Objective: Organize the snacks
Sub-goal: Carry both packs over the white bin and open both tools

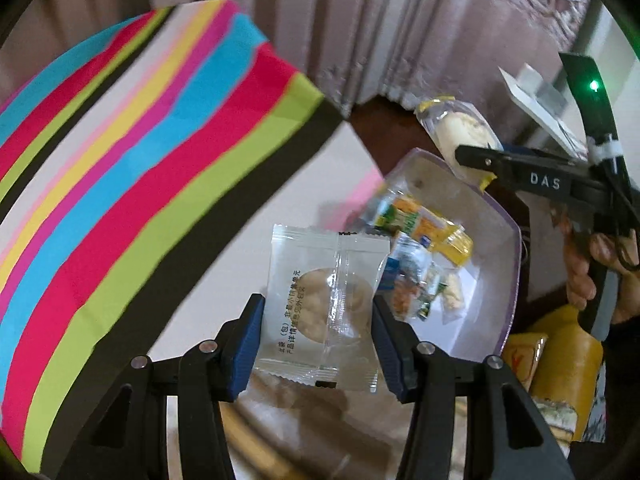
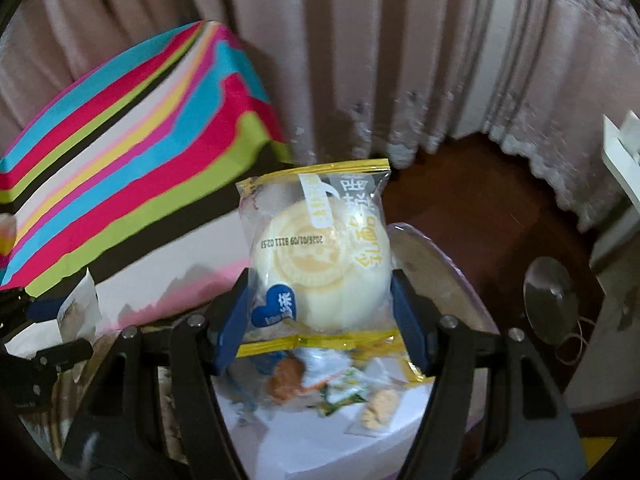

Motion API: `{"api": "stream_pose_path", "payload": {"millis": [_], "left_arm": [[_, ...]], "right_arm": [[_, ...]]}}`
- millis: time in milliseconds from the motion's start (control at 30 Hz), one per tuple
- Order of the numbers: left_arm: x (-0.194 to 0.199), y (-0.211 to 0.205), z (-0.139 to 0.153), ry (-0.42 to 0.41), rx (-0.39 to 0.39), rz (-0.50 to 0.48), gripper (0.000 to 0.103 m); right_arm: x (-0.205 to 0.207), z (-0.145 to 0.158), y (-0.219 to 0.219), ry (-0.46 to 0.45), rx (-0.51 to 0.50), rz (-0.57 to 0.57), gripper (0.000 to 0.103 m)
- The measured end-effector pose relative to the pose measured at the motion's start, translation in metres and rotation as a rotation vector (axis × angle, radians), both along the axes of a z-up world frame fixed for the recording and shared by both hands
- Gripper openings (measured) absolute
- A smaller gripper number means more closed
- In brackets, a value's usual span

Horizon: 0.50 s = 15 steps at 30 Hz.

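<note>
My left gripper (image 1: 318, 320) is shut on a clear cracker packet (image 1: 324, 308) and holds it above the table, just left of a clear purple-rimmed tray (image 1: 508, 264). The tray holds several small snack packets (image 1: 424, 248). My right gripper (image 2: 320, 300) is shut on a yellow-edged packet with a round pale cake (image 2: 320, 256) and holds it over the tray (image 2: 436, 264), with snack packets (image 2: 336, 392) beneath. In the left wrist view the right gripper (image 1: 476, 160) and its cake packet (image 1: 456, 128) hang above the tray's far end.
A box with bright coloured stripes (image 1: 132, 168) stands at the left, also in the right wrist view (image 2: 132, 152). Pink curtains (image 2: 400, 60) hang behind. A dark wooden floor (image 2: 480, 208), a round metal disc (image 2: 552, 300) and a yellow object (image 1: 560, 352) lie to the right.
</note>
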<state>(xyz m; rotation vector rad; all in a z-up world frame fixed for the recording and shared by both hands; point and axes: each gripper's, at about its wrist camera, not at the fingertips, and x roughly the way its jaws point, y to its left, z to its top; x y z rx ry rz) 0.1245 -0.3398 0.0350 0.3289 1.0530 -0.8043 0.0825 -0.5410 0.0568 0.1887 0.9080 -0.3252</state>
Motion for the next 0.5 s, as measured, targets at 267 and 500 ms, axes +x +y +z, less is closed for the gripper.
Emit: {"api": "stream_pose_path", "payload": {"millis": [267, 500], "left_arm": [[-0.006, -0.047, -0.011, 0.042, 0.025, -0.088, 0.053], [-0.007, -0.062, -0.017, 0.109, 0.012, -0.130, 0.065]], "right_arm": [[-0.022, -0.014, -0.046, 0.039, 0.011, -0.091, 0.069], [-0.028, -0.030, -0.066, 0.076, 0.029, -0.131, 0.071]]}}
